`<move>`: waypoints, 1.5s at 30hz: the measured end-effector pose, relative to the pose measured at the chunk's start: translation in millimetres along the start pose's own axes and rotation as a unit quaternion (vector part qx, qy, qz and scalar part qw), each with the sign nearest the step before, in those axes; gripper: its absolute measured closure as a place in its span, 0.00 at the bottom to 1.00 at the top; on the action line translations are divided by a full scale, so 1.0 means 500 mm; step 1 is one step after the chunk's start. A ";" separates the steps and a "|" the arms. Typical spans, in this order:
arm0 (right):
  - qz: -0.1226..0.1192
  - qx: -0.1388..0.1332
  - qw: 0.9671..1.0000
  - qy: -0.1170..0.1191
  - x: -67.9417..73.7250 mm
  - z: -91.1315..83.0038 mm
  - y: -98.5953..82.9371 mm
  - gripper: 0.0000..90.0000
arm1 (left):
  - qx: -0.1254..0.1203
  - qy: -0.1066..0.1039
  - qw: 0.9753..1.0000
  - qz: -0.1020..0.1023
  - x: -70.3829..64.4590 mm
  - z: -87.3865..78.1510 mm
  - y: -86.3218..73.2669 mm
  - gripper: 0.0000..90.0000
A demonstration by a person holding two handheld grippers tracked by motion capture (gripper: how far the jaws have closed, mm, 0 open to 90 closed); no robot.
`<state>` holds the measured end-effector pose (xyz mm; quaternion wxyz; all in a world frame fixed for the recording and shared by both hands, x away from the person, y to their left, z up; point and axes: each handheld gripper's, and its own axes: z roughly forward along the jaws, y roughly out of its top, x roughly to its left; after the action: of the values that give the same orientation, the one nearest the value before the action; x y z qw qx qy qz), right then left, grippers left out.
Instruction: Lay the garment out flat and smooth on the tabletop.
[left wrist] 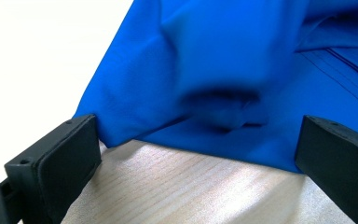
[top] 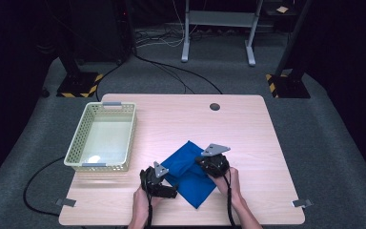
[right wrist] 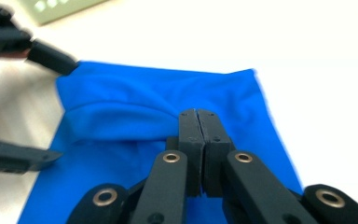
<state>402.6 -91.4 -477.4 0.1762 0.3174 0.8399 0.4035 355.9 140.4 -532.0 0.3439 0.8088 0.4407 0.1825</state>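
A blue cloth lies rumpled on the wooden table near its front edge. My right gripper is shut on a raised fold of the blue cloth, its jaws pressed together at the fold. My left gripper stands open at the cloth's left edge. In the left gripper view its jaws sit wide apart on either side of the cloth's hem, low over the wood, around the left gripper's gap. The right gripper view shows the left gripper open at the cloth's far corner.
A pale green plastic basket stands empty at the table's left. A round cable hole sits near the far edge. Bare wood stretches to the right and behind the cloth. Tape tabs mark the front corners.
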 end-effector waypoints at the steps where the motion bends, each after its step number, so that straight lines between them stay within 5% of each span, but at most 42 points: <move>1: 0.007 -0.003 1.000 -0.004 -0.008 -0.006 0.001 1.00 | 0.000 0.000 1.000 0.000 0.000 0.000 0.000 0.00; 7: 0.037 -0.018 0.998 -0.047 -0.062 -0.034 0.005 0.99 | 0.000 0.000 1.000 0.000 0.000 0.000 0.000 0.00; 13: 0.050 0.024 0.997 -0.048 -0.093 -0.020 -0.009 0.98 | 0.000 0.001 1.000 0.000 0.000 0.000 0.000 0.00; 16: 0.042 0.041 0.997 -0.045 -0.083 -0.010 -0.020 0.89 | 0.000 0.001 1.000 0.000 0.000 0.000 0.000 0.00; 17: 0.044 0.040 0.997 -0.043 -0.079 -0.011 -0.023 0.76 | 0.000 0.001 1.000 0.000 0.000 0.000 0.000 0.00; 18: 0.044 0.040 0.997 -0.043 -0.079 -0.011 -0.023 0.76 | 0.000 0.000 1.000 0.000 0.000 0.000 0.000 0.00; 22: 0.027 0.036 0.998 -0.046 -0.059 -0.022 -0.016 0.44 | 0.000 0.001 1.000 0.002 0.000 -0.001 0.000 0.00; 29: -0.020 0.037 0.999 -0.007 -0.003 -0.027 -0.003 0.26 | 0.000 0.002 1.000 0.001 0.000 -0.001 -0.001 0.00; 38: -0.072 0.059 0.995 0.021 0.059 0.008 0.000 0.27 | 0.000 0.001 1.000 0.001 0.000 -0.001 -0.001 0.00; 45: -0.085 0.080 0.993 0.003 0.074 0.036 -0.010 0.44 | -0.001 0.001 1.000 0.001 0.000 -0.001 -0.001 0.01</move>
<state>383.3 -58.7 -493.8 0.1812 0.2568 0.8938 0.3199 355.3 140.6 -532.0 0.3441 0.8087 0.4403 0.1837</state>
